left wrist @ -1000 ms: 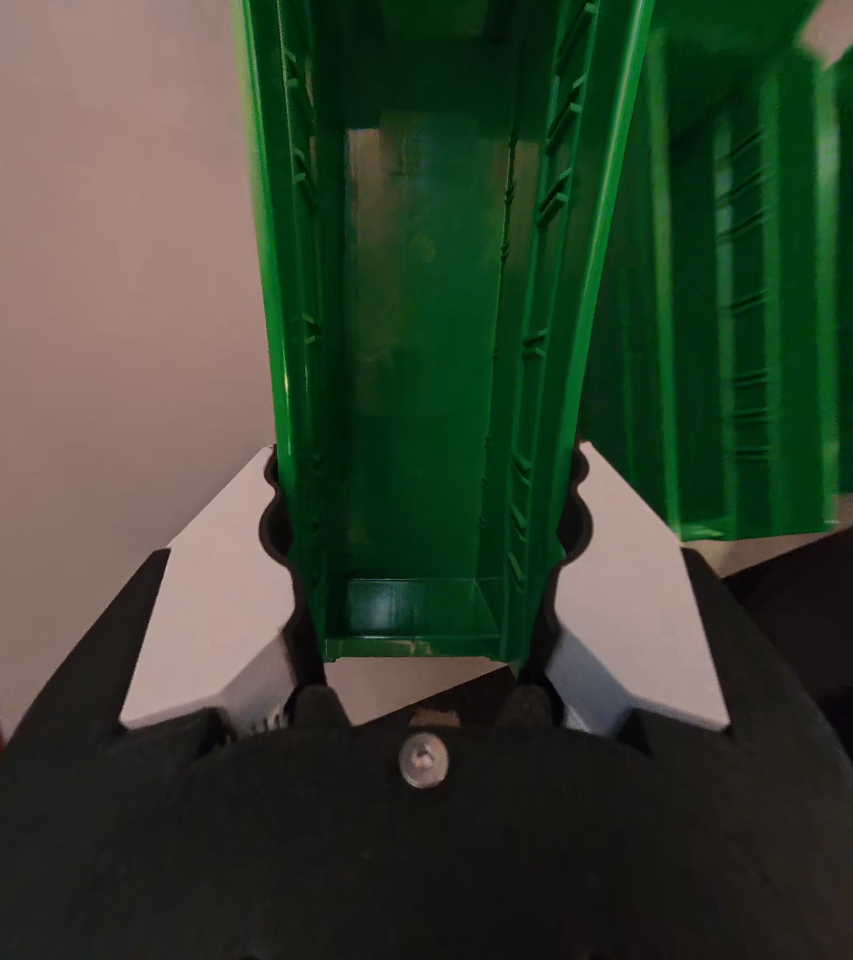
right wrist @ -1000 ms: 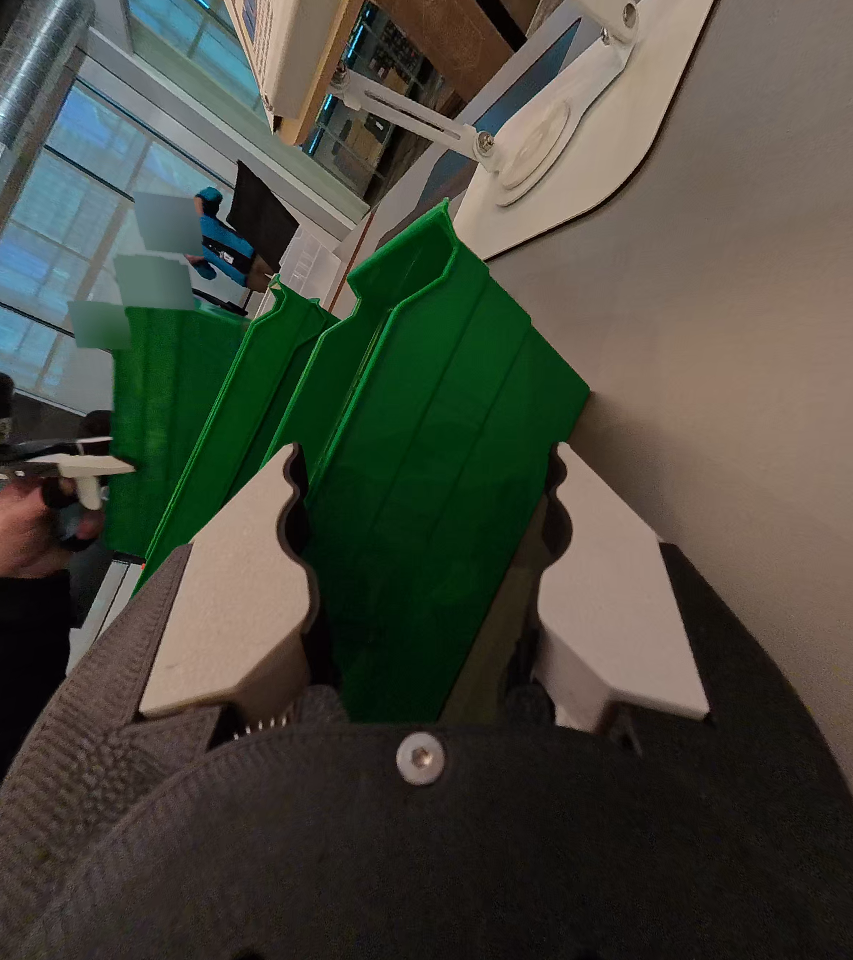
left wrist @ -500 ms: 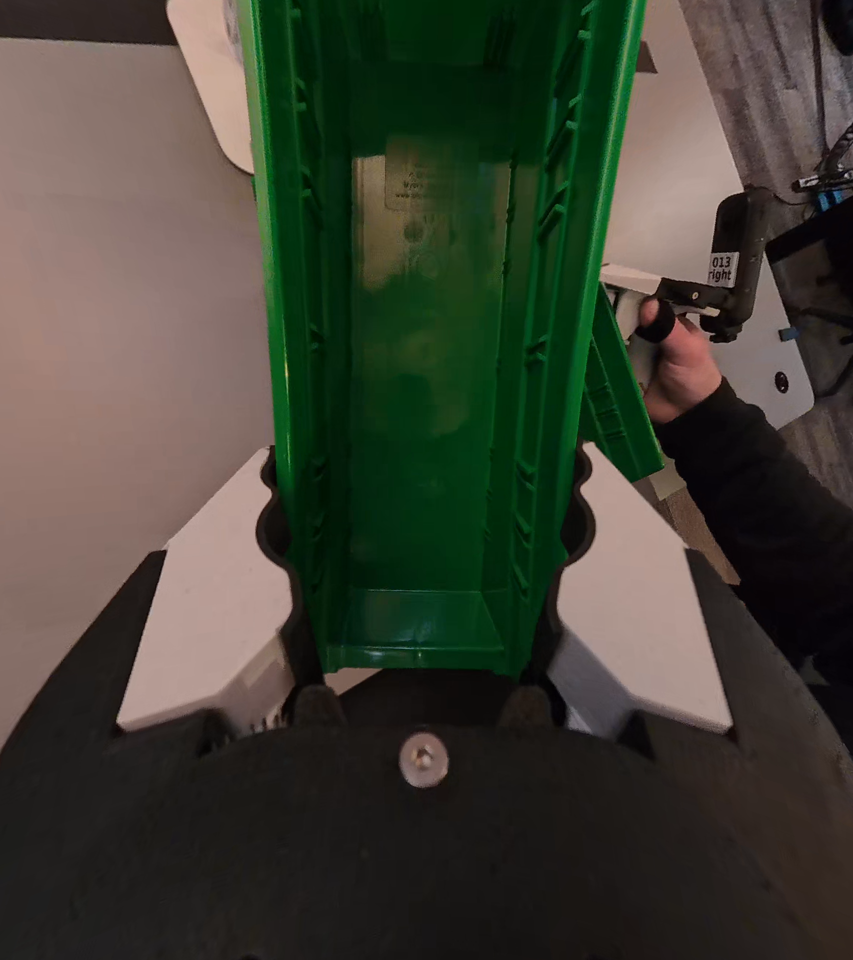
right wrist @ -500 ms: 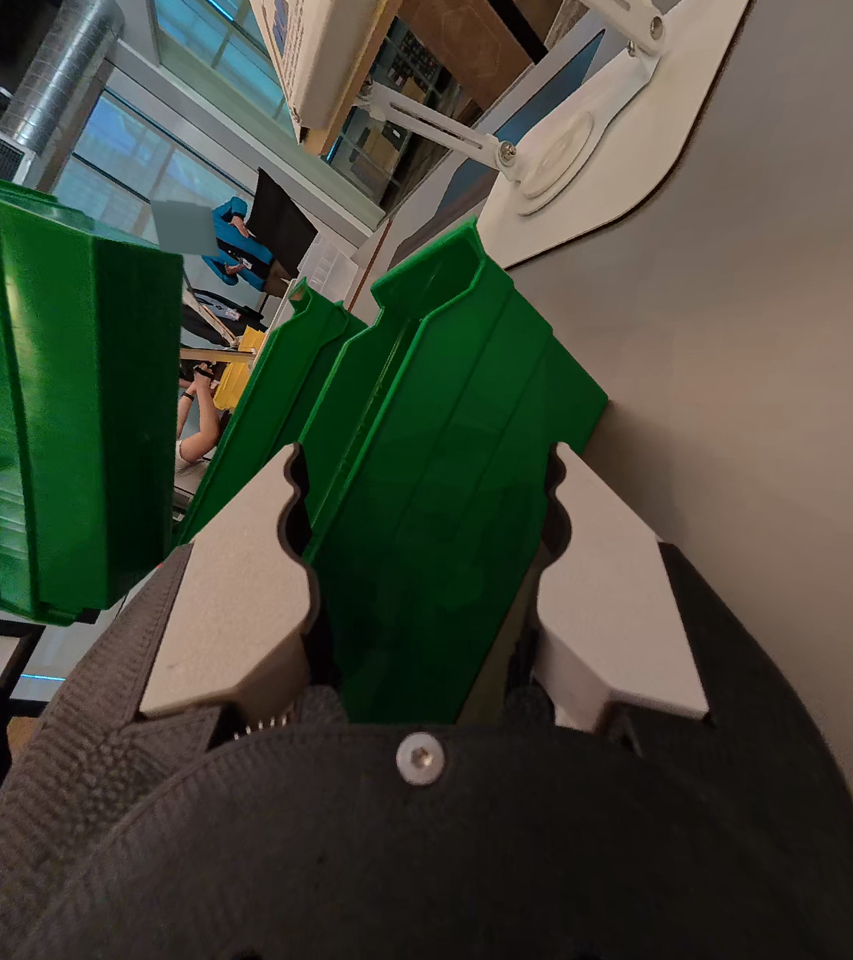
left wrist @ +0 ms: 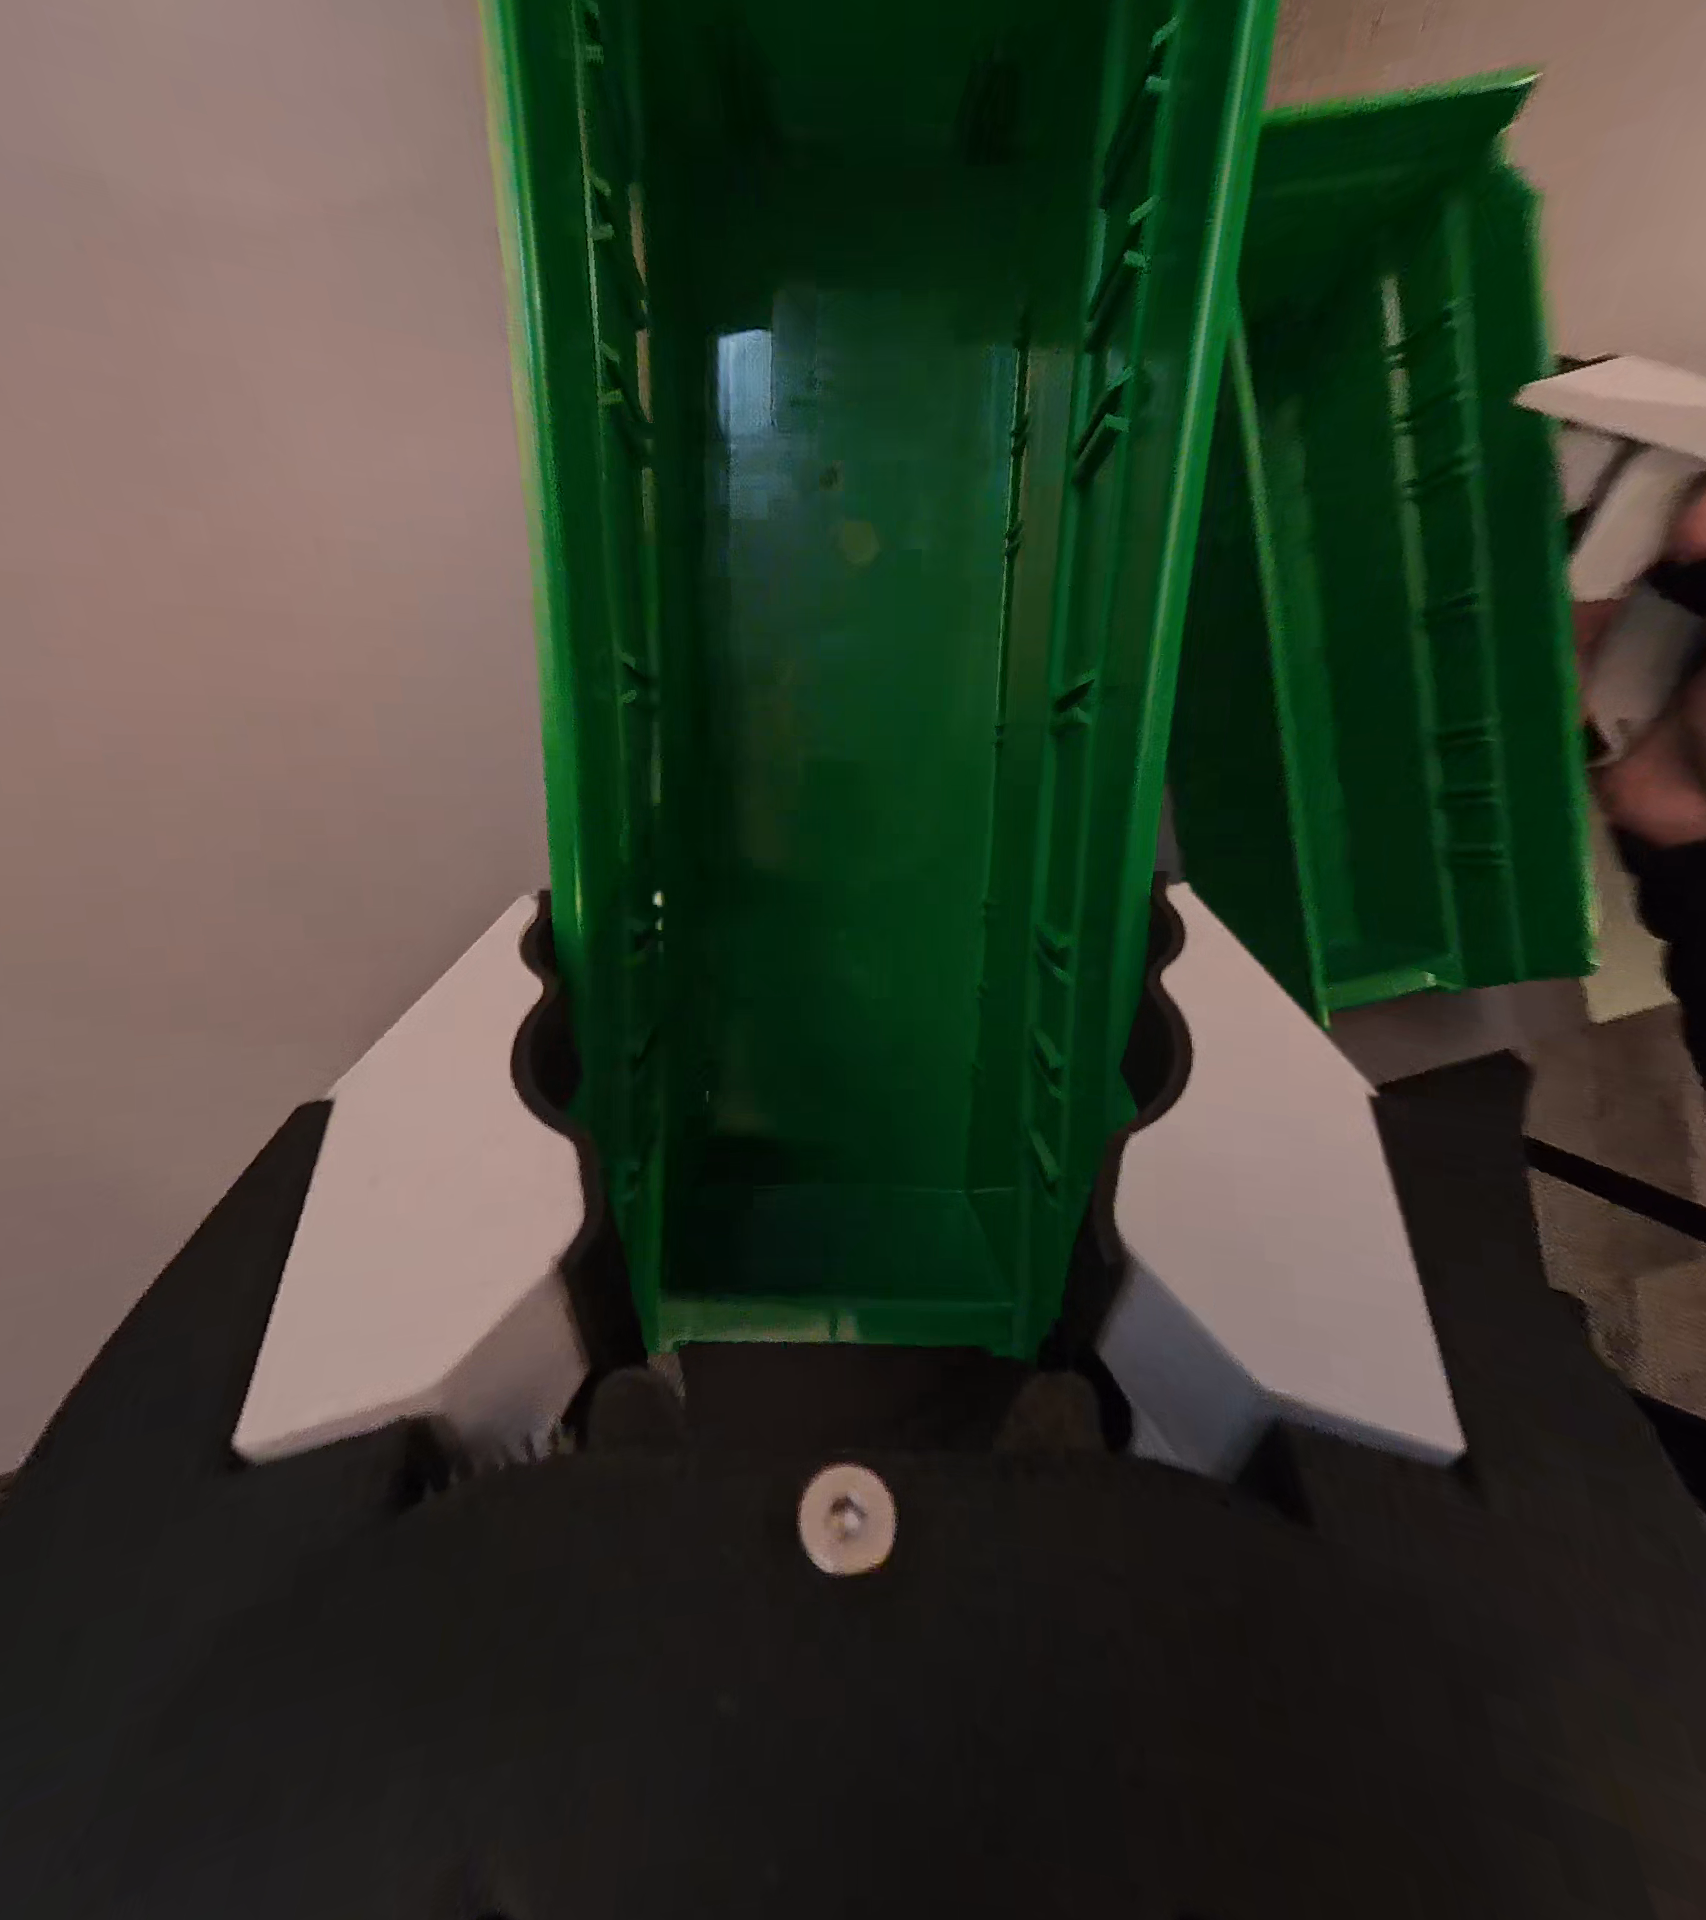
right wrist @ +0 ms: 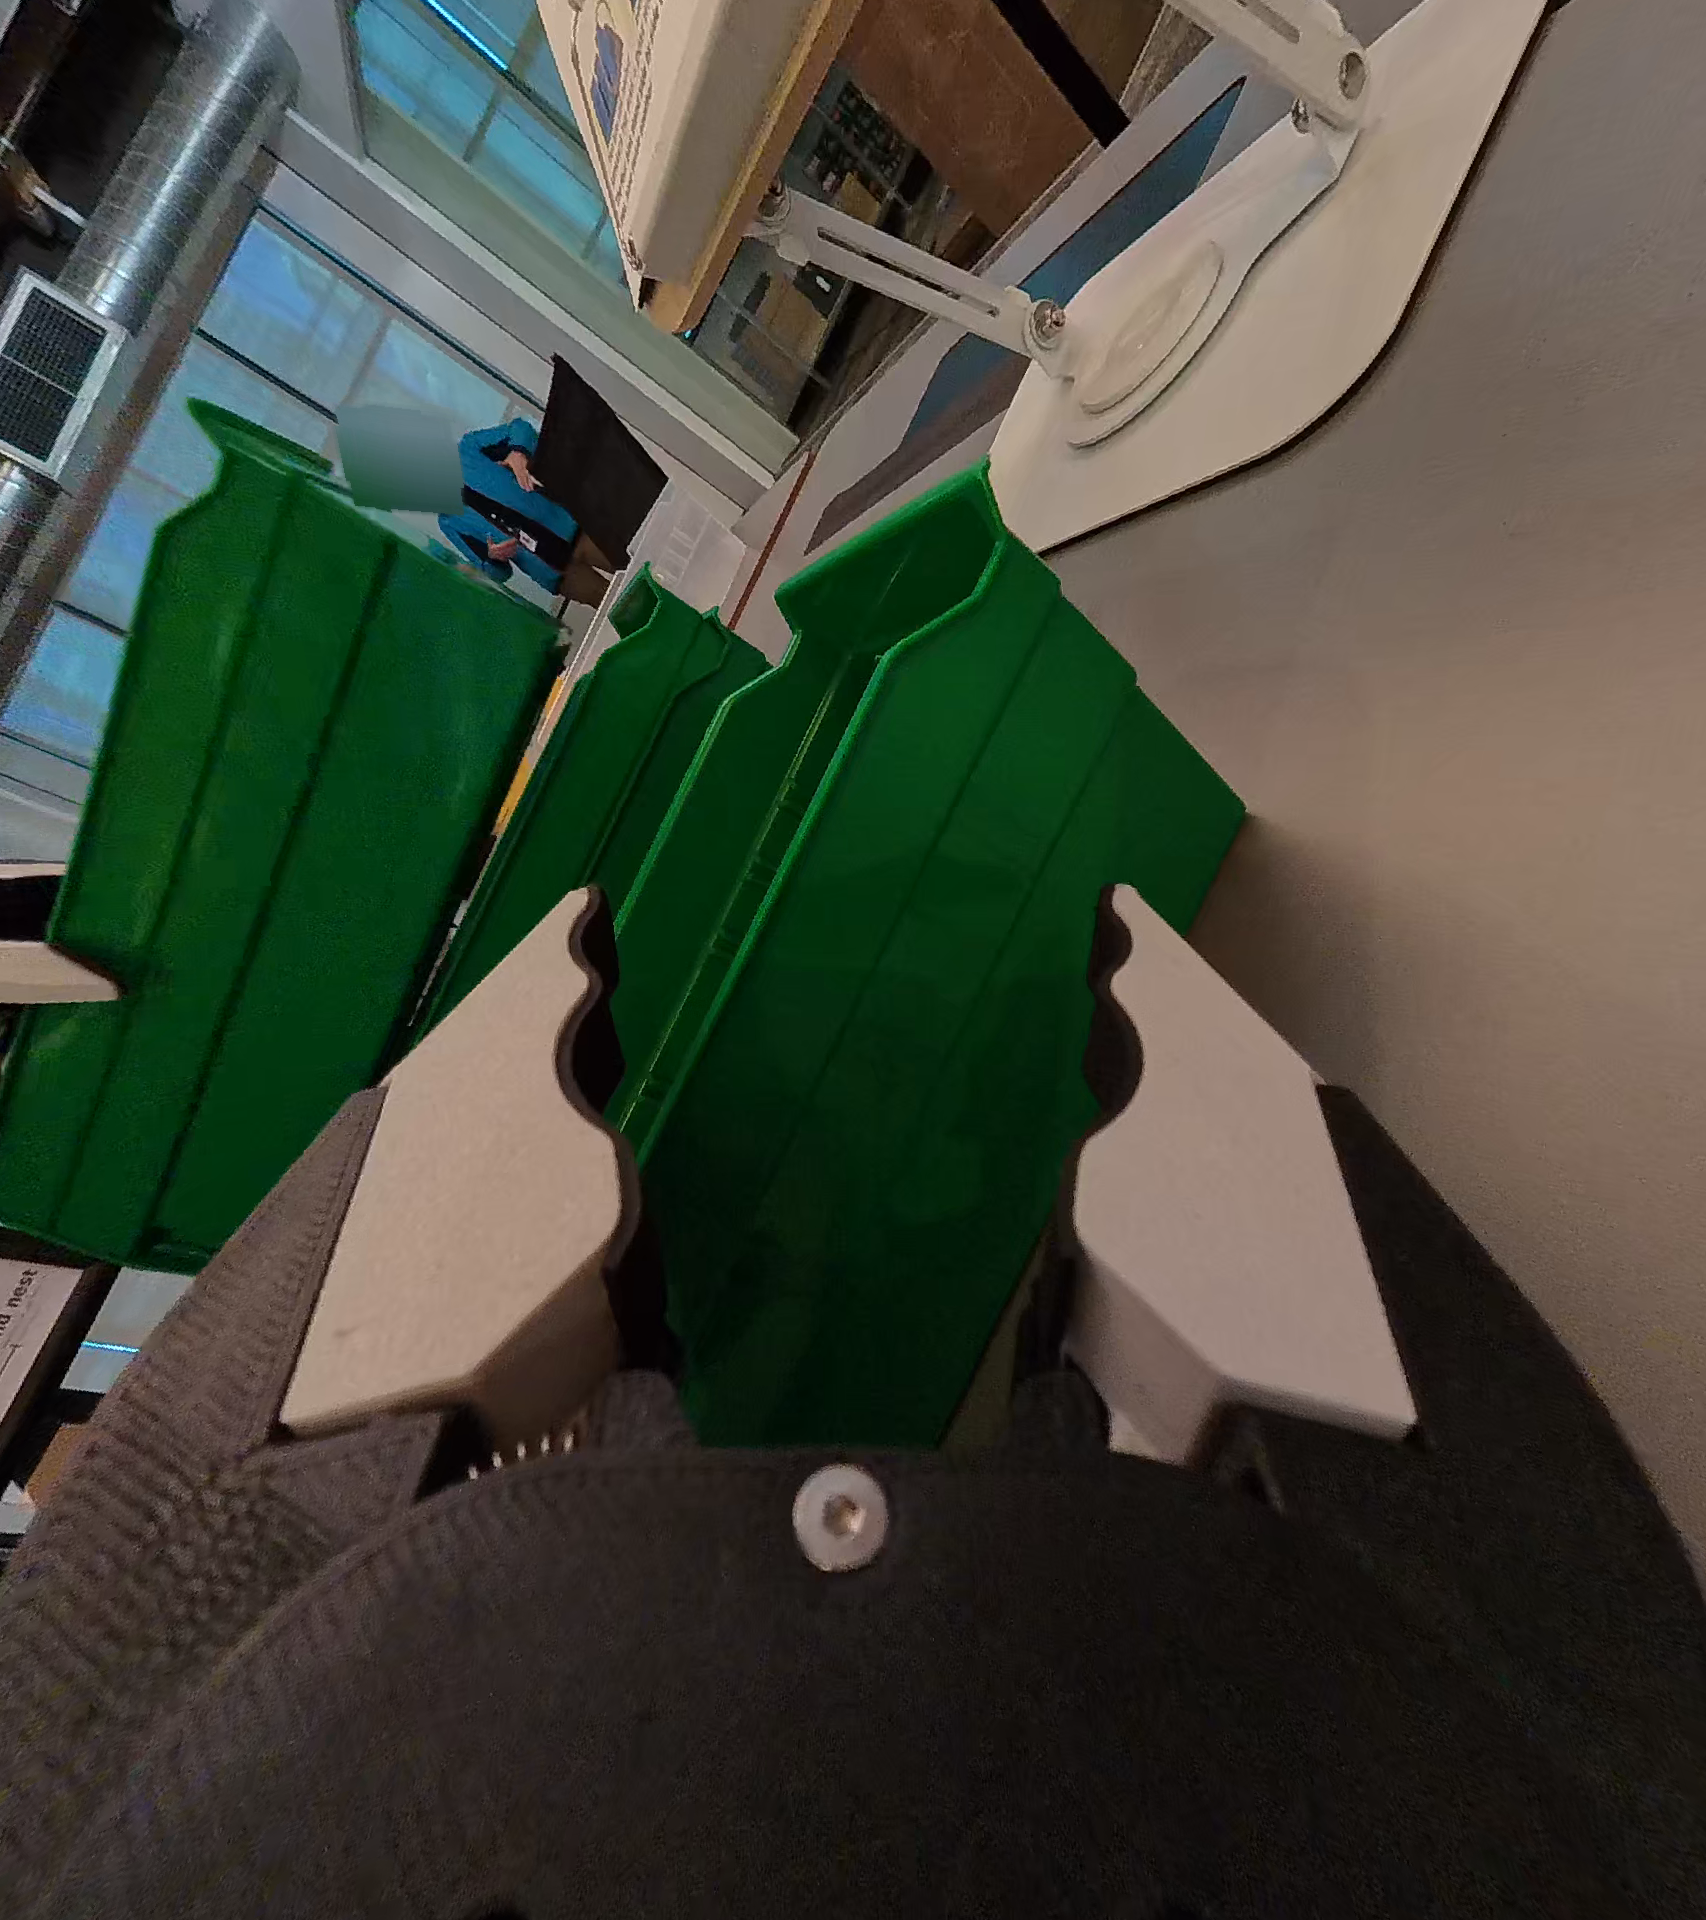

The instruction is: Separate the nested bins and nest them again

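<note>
Now well apart from the right bin (right wrist: 880, 1018): the left bin (right wrist: 257, 831), seen in the right wrist view with clear air between the two. Half a second ago loomed large and close at that view's left edge; since then drawn off and turned more end-on. Looked down on the table (right wrist: 1503, 727) from the left wrist view then; now faces the right bin's open inside instead. Means, by judgement, separation done and only the re-nesting left, mouths not yet lined up.

Clamped across its narrow end by the left gripper (left wrist: 849, 914), jaws partly closed, a finger pressed on each long wall, the end wall seated deep near the palm. Runs straight away from that gripper, hollow side towards the camera.

Right bin pinched along one long wall by the right gripper (right wrist: 854, 904), jaws held about as wide. Appears to lie on its side against the table, though the contact line is hard to confirm.

Behind the right bin: a white bracket (right wrist: 1036, 301) on a white board.
</note>
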